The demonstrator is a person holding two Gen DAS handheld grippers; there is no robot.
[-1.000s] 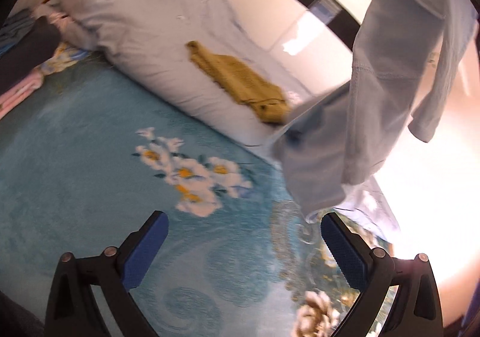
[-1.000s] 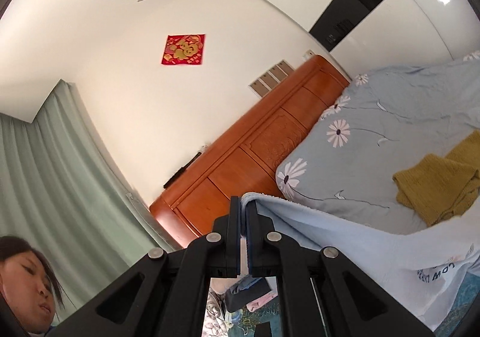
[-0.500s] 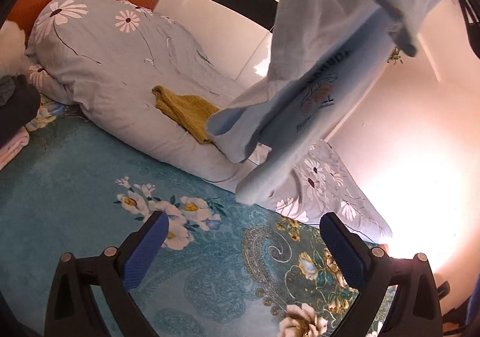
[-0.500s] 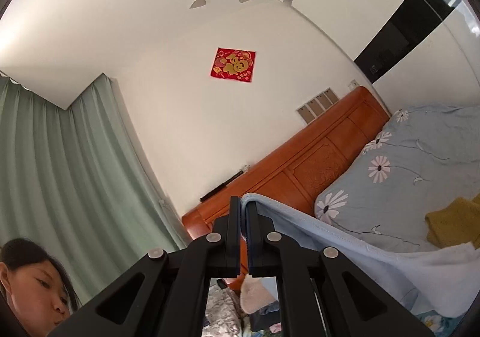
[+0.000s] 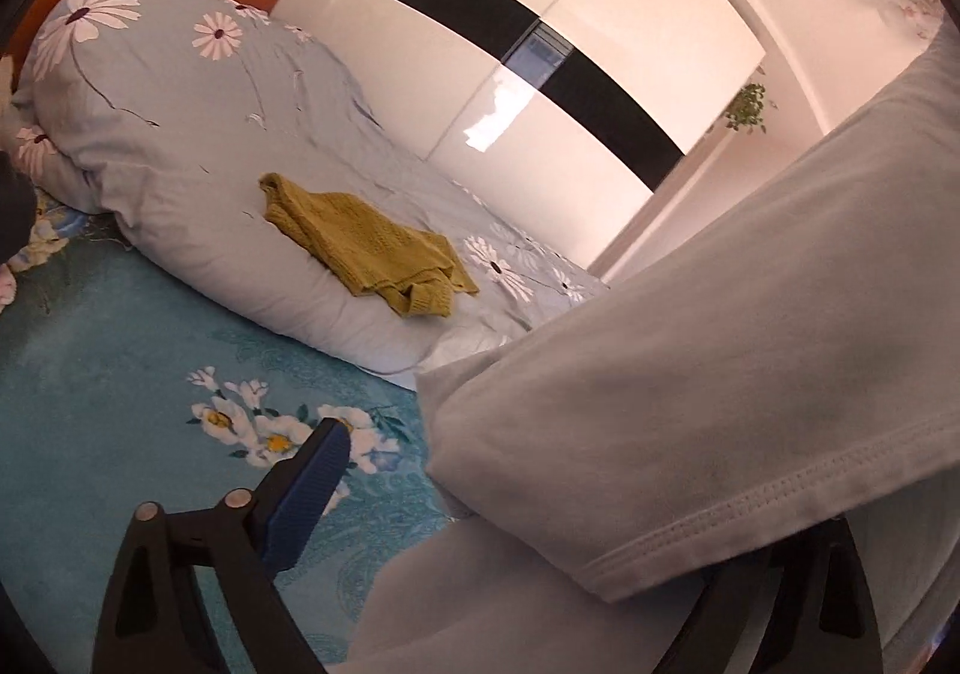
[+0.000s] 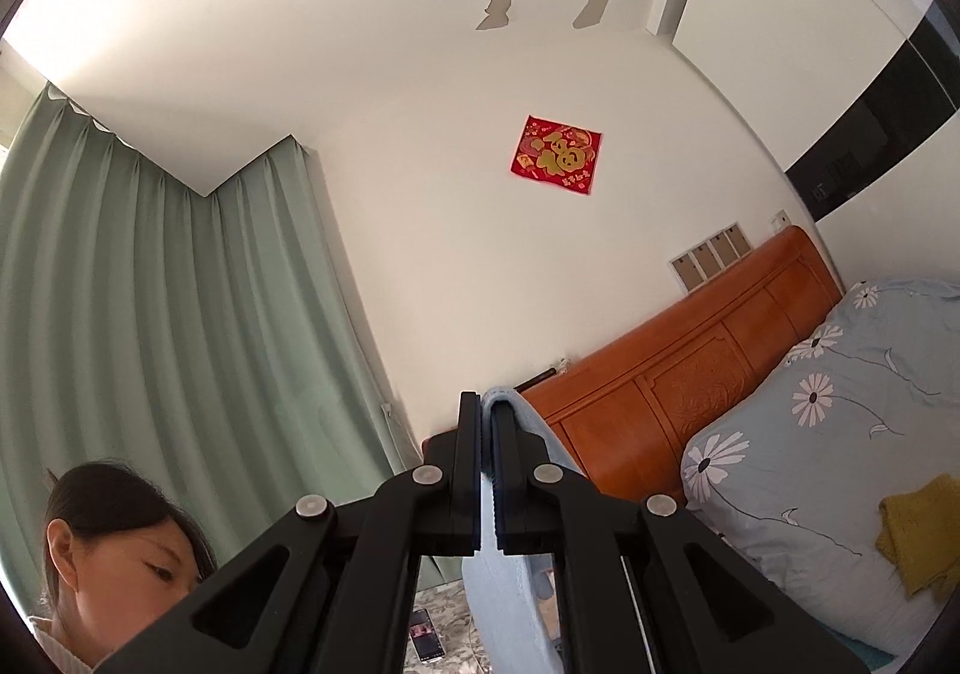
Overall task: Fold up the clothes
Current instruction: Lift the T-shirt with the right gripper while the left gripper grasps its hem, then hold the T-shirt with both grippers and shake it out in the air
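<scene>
A pale blue garment [image 5: 690, 404] hangs close in front of the left wrist camera, its stitched hem draped across the lower right. My left gripper [image 5: 486, 434] is closing its jaws with that cloth hanging between them. Its left blue pad [image 5: 306, 488] is bare and touches nothing, and the right finger is hidden behind the cloth. My right gripper [image 6: 487, 404] points upward and is shut on a folded edge of the same garment [image 6: 510, 584], which drops away below it. A mustard knitted sweater [image 5: 372, 248] lies on the quilt.
A grey-blue daisy quilt [image 5: 180, 134] lies rolled on the teal floral bedspread [image 5: 90, 374]. An orange wooden headboard [image 6: 690, 386], green curtain [image 6: 150, 314] and glossy wardrobe [image 5: 540, 74] surround the bed. A person's head [image 6: 108, 542] is low left; a phone [image 6: 427, 638] lies below.
The right gripper has risen and tilted up with the garment. The cloth has swung close to the left camera and now covers the right finger. The left jaws have narrowed.
</scene>
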